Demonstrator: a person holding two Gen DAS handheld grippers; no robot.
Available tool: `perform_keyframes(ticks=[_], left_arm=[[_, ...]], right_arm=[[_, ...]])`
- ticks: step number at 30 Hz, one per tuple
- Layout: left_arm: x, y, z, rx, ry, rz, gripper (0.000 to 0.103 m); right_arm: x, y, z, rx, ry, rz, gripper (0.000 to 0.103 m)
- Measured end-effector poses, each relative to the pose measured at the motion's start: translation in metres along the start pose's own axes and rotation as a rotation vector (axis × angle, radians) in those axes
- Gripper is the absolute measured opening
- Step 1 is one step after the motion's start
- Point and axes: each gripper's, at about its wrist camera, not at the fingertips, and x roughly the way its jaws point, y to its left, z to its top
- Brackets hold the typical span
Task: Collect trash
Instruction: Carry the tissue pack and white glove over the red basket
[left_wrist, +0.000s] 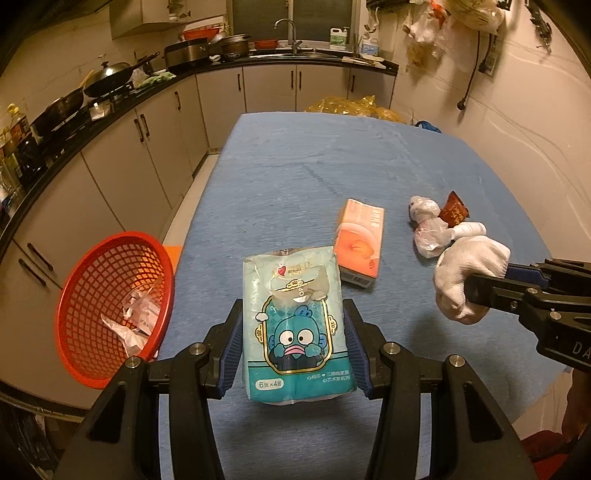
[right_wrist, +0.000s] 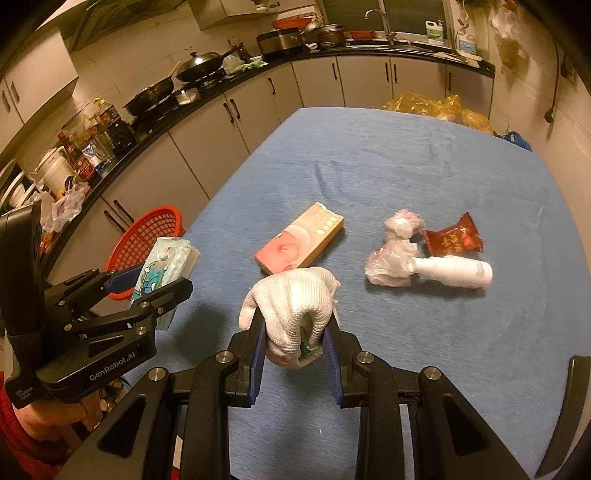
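My left gripper (left_wrist: 293, 332) is shut on a teal tissue pack (left_wrist: 295, 325) with a cartoon fish, held above the near left part of the blue table (left_wrist: 295, 166). The same tissue pack (right_wrist: 162, 269) shows from the side in the right wrist view, in the left gripper (right_wrist: 159, 284). My right gripper (right_wrist: 295, 332) is shut on a bunched white glove (right_wrist: 291, 306); from the left wrist view that glove (left_wrist: 469, 277) hangs over the table's right side. A red mesh basket (left_wrist: 110, 306) with crumpled wrappers stands off the table's left edge, tilted. The red basket (right_wrist: 147, 236) sits behind the left gripper.
On the table lie a pink tissue box (right_wrist: 299, 240), a crumpled plastic bag (right_wrist: 391, 258), a white bottle (right_wrist: 454, 271) and a red snack wrapper (right_wrist: 452, 238). Kitchen cabinets and a counter with pans (left_wrist: 107, 77) run along the left. Yellow bags (left_wrist: 351, 107) sit beyond the far edge.
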Motion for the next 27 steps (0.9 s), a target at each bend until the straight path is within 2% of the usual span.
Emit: perform_keyframes(ticks=[27], left_arm=[[0.003,0.051,-0.008,-0.094,0.002,0.031,0.049]], right_arm=[[0.021,0.033,0.016,-0.072,0.027,0.02,0.03]])
